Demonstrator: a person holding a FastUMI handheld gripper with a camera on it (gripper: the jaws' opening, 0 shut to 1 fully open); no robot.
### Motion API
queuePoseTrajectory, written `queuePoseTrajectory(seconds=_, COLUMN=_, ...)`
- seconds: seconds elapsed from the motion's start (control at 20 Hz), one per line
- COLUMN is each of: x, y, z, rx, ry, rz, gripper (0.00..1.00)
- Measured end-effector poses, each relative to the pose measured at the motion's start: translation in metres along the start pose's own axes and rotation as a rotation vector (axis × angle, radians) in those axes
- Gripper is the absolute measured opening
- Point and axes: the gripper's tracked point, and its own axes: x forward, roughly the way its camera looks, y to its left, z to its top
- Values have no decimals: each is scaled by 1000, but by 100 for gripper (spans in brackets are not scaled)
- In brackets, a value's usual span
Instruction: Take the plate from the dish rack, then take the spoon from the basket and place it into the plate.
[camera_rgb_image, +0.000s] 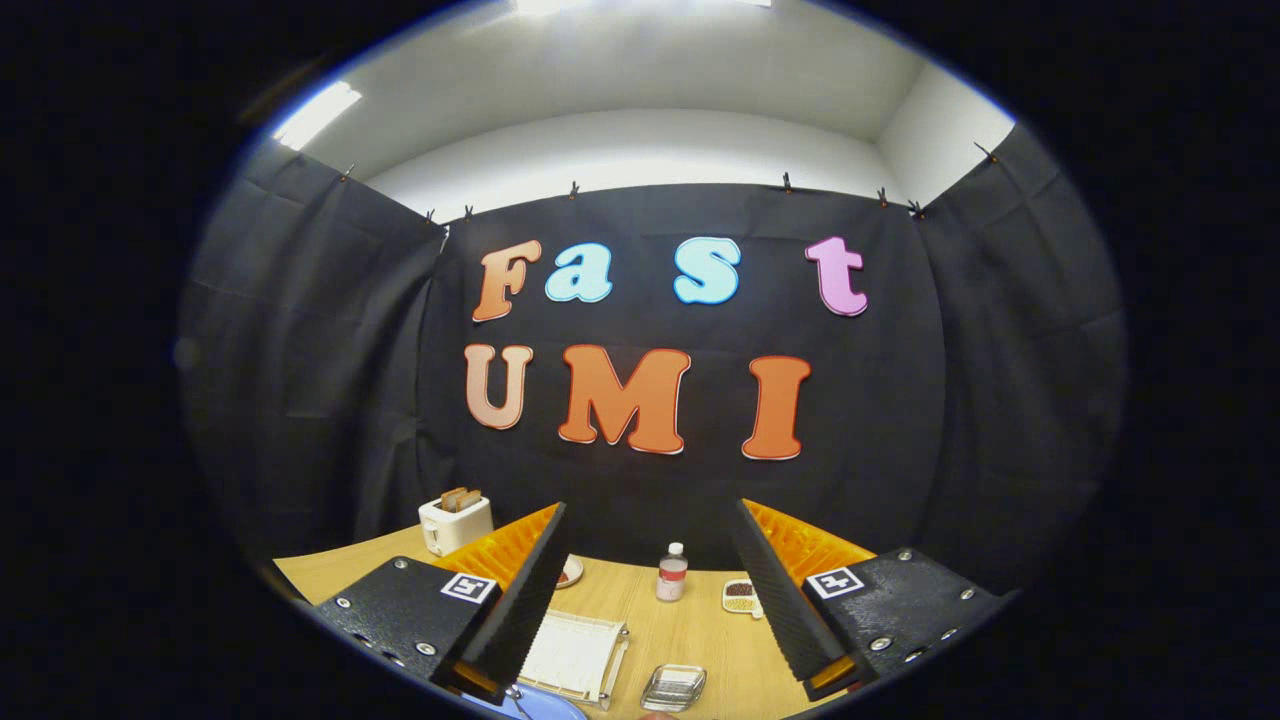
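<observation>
Gripper view: tongs (650, 590) wide open, above table (690, 630).

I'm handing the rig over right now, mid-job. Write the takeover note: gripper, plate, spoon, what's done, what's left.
Gripper: open wide, holding nothing, raised over the wooden table and aimed at the booth wall.
White slatted rack: on the table beside the left finger's base.
Blue plate: its edge lies low by the rack, apparently already out.
Spoon: a thin metallic piece sits at the plate's edge; I cannot tell if it is the spoon.
Left: tilt down, confirm the plate and spoon, then finish the placing if needed.
</observation>
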Motion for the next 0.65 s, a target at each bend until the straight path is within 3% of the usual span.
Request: queuePoseTrajectory(seconds=0.65, x=2, y=13, z=34, rx=-2, ry=-88, rz=-7, gripper=98)
